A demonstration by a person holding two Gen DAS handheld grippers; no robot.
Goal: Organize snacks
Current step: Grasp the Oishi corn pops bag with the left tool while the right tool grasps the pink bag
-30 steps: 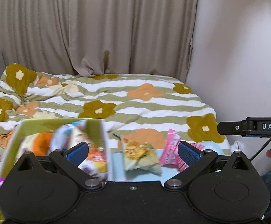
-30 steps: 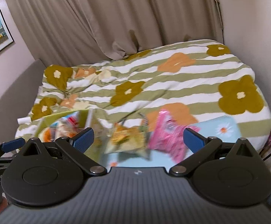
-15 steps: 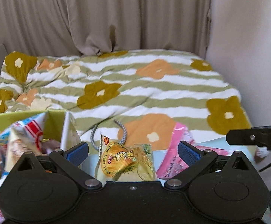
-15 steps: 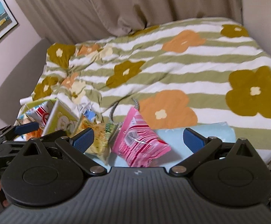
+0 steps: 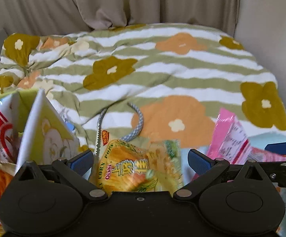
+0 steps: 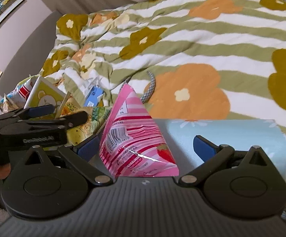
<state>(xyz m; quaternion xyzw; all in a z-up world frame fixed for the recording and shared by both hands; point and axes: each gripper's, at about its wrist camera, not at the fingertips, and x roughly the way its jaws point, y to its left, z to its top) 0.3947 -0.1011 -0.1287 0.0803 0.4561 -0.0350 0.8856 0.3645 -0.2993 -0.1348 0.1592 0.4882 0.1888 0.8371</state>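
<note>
Two low, close wrist views across the bedspread [image 5: 162, 73], pink snack packet [image 6: 135, 138] shared.

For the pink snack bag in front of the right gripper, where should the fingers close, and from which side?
Grip the pink snack bag across its puffed lower body, coming straight from the near side. The right gripper is open with the bag already between its fingers, and the bag tapers to a narrow top, so low down probably gives the fuller hold.

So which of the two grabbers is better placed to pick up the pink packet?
The right gripper, most likely: the pink packet already sits between its open jaws. The left gripper is open around the yellow corn pops bag, with the pink packet off to its side.
</note>
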